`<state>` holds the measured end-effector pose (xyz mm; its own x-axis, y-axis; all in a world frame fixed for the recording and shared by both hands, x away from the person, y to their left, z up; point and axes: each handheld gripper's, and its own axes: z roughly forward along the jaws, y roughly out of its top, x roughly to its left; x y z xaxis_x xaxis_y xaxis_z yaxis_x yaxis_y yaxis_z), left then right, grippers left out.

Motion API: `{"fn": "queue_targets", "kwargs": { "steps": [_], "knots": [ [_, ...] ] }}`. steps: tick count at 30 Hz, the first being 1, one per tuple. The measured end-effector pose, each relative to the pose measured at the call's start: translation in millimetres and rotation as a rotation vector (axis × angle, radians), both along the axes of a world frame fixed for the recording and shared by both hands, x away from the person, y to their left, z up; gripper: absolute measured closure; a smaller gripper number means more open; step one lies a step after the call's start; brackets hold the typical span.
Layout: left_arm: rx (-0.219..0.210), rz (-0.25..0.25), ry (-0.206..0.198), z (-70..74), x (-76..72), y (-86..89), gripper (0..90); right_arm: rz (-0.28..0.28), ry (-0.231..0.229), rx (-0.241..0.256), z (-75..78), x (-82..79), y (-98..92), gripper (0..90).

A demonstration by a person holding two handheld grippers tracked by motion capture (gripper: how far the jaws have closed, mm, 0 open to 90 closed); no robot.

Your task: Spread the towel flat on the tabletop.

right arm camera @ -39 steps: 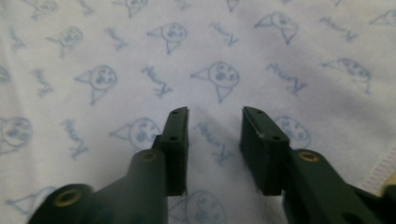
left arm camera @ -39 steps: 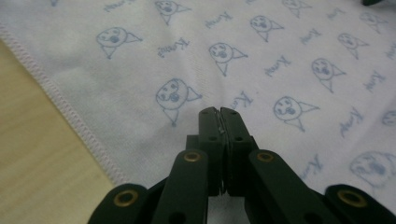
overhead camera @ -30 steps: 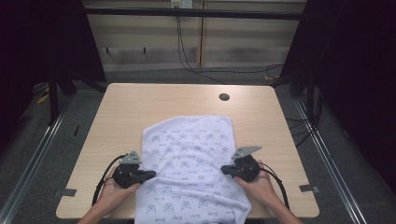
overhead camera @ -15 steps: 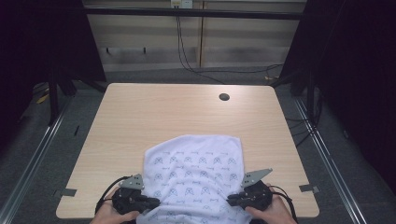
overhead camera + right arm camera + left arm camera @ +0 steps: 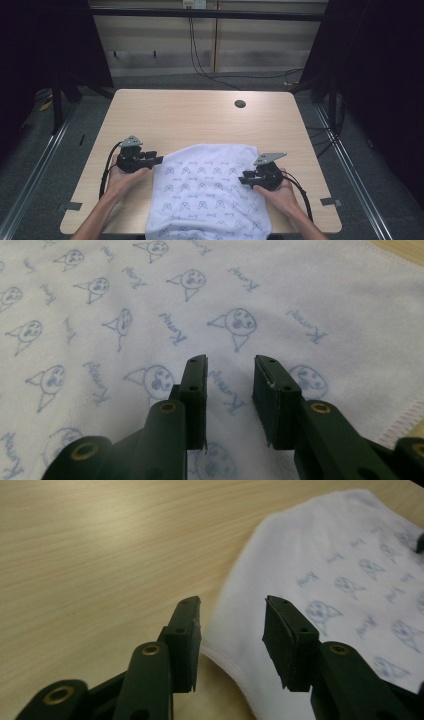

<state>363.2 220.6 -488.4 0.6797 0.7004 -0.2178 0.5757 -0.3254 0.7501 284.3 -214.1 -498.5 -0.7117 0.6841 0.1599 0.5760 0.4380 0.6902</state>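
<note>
A white towel [image 5: 207,192] printed with small blue figures lies flat on the near half of the wooden table [image 5: 190,120], its near end hanging over the front edge. My left gripper [image 5: 159,160] sits at the towel's left edge, jaws open, pointing right. In the left gripper view the towel's hem [image 5: 235,675] lies on the table between my open gripper's [image 5: 232,640] jaws. My right gripper [image 5: 243,179] rests over the towel's right side, pointing left. The right gripper view shows my gripper [image 5: 229,397] open just above the printed towel [image 5: 150,310], holding nothing.
A round dark cable hole [image 5: 240,104] sits in the table's far right part. Metal frame rails [image 5: 45,150] run along the floor on both sides of the table. Cables [image 5: 105,172] trail from each gripper toward the person's forearms.
The towel was drawn toward the front edge half a second ago. Both grippers have since let go of it and moved forward and apart, and the towel now lies flat.
</note>
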Motion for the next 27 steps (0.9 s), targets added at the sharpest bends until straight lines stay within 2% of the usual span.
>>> {"fn": "queue_targets", "kwargs": {
  "steps": [2,3,4,7,9,10,11,15,17,19,21,23,24,25,27],
  "knots": [
    [0.030,0.005,0.013,-5.0,3.9,-3.7,52.7,0.013,-0.012,-0.017,1.3,-2.0,0.3,66.4],
    [0.039,0.015,0.008,-8.1,5.5,-5.5,53.1,0.012,-0.010,-0.010,1.1,-2.6,-0.1,66.5],
    [0.041,0.006,0.020,-10.4,6.0,-7.6,54.9,0.013,-0.006,-0.013,0.2,-3.4,-0.3,66.7],
    [0.068,-0.036,0.023,-12.7,2.5,-14.1,72.2,0.008,-0.007,-0.015,0.2,-5.7,-0.3,66.3],
    [0.065,-0.042,-0.007,-9.4,-2.6,-17.3,82.8,0.014,-0.009,-0.014,-0.3,-6.3,0.1,65.9],
    [0.051,-0.055,-0.009,-7.7,-4.9,-19.4,84.1,0.015,-0.009,-0.014,-0.3,-6.2,0.0,65.9],
    [0.057,-0.076,-0.029,-3.7,-10.0,-22.3,84.4,0.015,-0.007,-0.013,-0.2,-6.2,-0.2,66.0],
    [0.036,-0.192,-0.065,7.4,-37.2,-36.7,83.9,0.013,-0.005,-0.010,-0.3,-6.5,-0.7,65.5],
    [0.046,-0.255,-0.073,9.0,-51.2,-46.3,83.2,0.015,0.001,-0.008,0.1,-6.9,-0.6,64.8],
    [0.037,-0.319,-0.043,6.0,-60.0,-54.3,80.1,0.013,0.003,-0.006,0.1,-7.2,-0.5,63.9],
    [0.043,-0.359,-0.006,2.1,-65.1,-59.8,73.5,0.011,-0.002,-0.008,0.7,-7.7,-0.1,63.2],
    [0.036,-0.379,0.019,0.3,-65.7,-61.1,67.5,0.009,-0.005,0.002,2.0,-8.5,-0.1,62.9],
    [0.029,-0.372,0.023,0.6,-64.7,-59.8,66.1,0.005,-0.006,-0.002,2.9,-8.7,-0.3,62.9],
    [0.009,-0.375,0.029,1.0,-62.3,-57.6,64.6,0.006,-0.016,-0.003,3.8,-8.0,-1.8,62.9],
    [-0.015,-0.353,0.016,3.8,-57.5,-52.1,63.0,-0.008,-0.016,-0.001,4.3,-7.0,-4.1,62.4]
  ]
}}
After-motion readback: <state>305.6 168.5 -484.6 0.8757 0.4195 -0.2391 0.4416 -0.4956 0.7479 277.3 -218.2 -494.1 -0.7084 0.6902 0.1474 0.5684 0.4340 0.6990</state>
